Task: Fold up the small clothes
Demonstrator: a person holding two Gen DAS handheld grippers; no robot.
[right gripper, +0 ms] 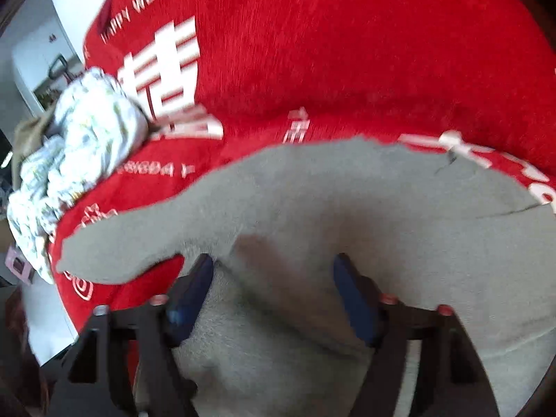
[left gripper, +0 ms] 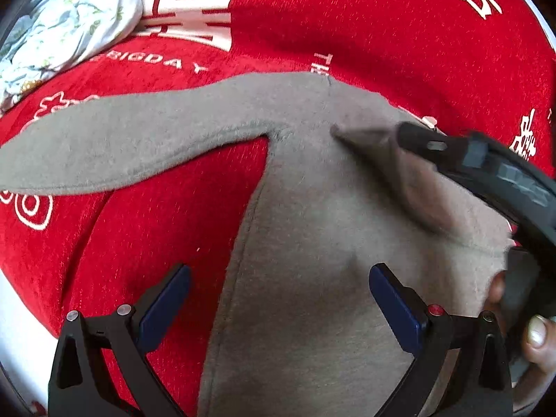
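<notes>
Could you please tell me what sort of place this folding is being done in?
Probably a home, perhaps a bed or sofa. The grey fleece garment lies on a red plush blanket with white wedding lettering, a crumpled floral white cloth sits beside it, and a white door or cabinet shows behind.

Bright daylight, fisheye-bent dark edges; left view sharp, right view motion-blurred throughout.
</notes>
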